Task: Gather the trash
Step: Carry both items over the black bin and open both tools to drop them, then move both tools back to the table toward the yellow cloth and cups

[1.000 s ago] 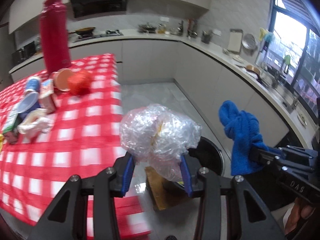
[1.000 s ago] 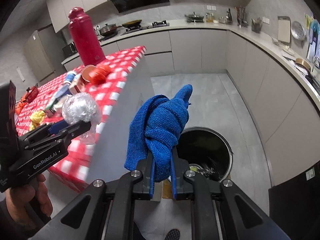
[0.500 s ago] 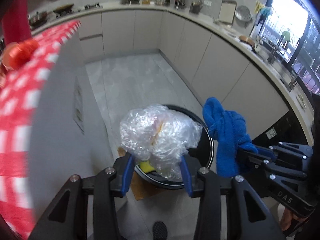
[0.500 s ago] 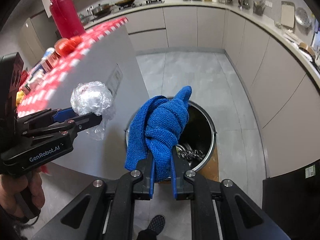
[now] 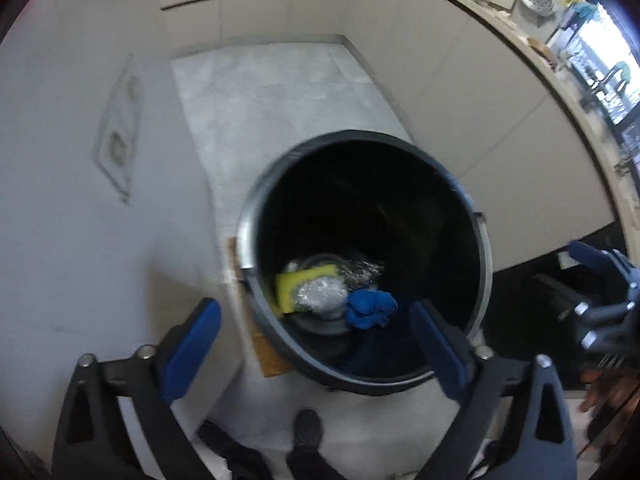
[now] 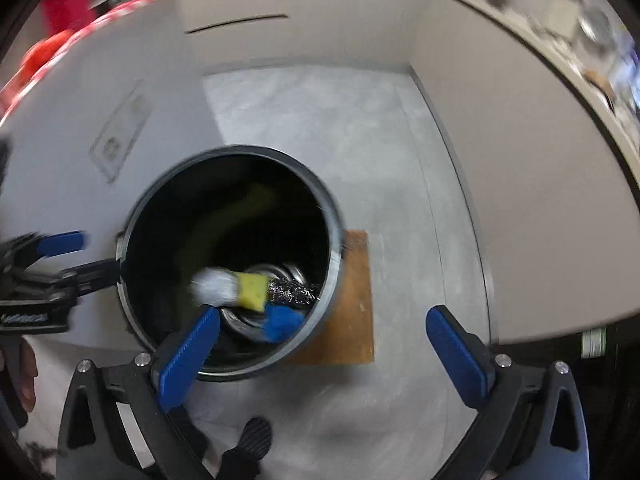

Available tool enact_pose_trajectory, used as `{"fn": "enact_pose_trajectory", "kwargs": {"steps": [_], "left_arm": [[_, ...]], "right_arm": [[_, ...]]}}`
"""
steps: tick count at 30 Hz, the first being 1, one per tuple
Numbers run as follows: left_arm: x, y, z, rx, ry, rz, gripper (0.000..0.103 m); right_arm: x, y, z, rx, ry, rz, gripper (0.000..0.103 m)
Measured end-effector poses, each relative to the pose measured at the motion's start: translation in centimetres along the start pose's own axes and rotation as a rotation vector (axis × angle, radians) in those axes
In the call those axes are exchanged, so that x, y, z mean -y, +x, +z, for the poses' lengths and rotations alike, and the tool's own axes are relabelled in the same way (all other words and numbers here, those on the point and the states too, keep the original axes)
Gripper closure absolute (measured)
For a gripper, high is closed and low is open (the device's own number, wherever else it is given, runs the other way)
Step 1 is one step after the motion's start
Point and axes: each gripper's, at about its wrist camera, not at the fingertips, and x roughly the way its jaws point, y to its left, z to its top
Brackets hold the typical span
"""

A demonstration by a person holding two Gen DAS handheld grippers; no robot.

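Both grippers emptied since previous frames; cloth [image 5: 370, 309] and plastic wad [image 5: 320, 294] now in bin [image 5: 256, 240].
Left gripper [image 5: 316, 350] and right gripper [image 6: 322, 356] point steeply down, jaws opening, nothing between.

Black bin [image 5: 472, 216] interior, grey rim. Inside: yellow sponge [image 5: 292, 284], silvery crumpled plastic [image 5: 320, 294], blue cloth [image 5: 370, 308]. Blue gripper pads [image 5: 192, 340] (black frames). Red-and-white checked tablecloth [image 6: 96, 24], upper left. Brown mat [image 6: 352, 300], lower centre.
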Motion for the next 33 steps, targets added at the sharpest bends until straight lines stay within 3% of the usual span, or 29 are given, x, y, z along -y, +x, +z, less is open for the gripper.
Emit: {"fn": "enact_pose_trajectory", "kwargs": {"steps": [11,18,25,33], "left_arm": [[1.6,-4.5,-1.0,0.019,0.046,0.093,0.005],[3.6,-11.9,-0.9,0.146,0.096,0.087,0.000],[1.9,-17.5,0.1,0.227,0.076,0.083,0.000],[-1.5,-21.1,-1.1,0.322,0.017,0.141,0.000]], "right_arm": [[0.0,-2.8,-0.7,0.025,0.085,0.042,0.000],[0.2,-7.5,-0.9,0.088,0.146,0.067,0.000],[-0.4,-13.0,-0.4,0.171,0.154,0.086,0.000],[-5.2,-17.9,1.2,0.288,0.082,0.144,0.000]]}}
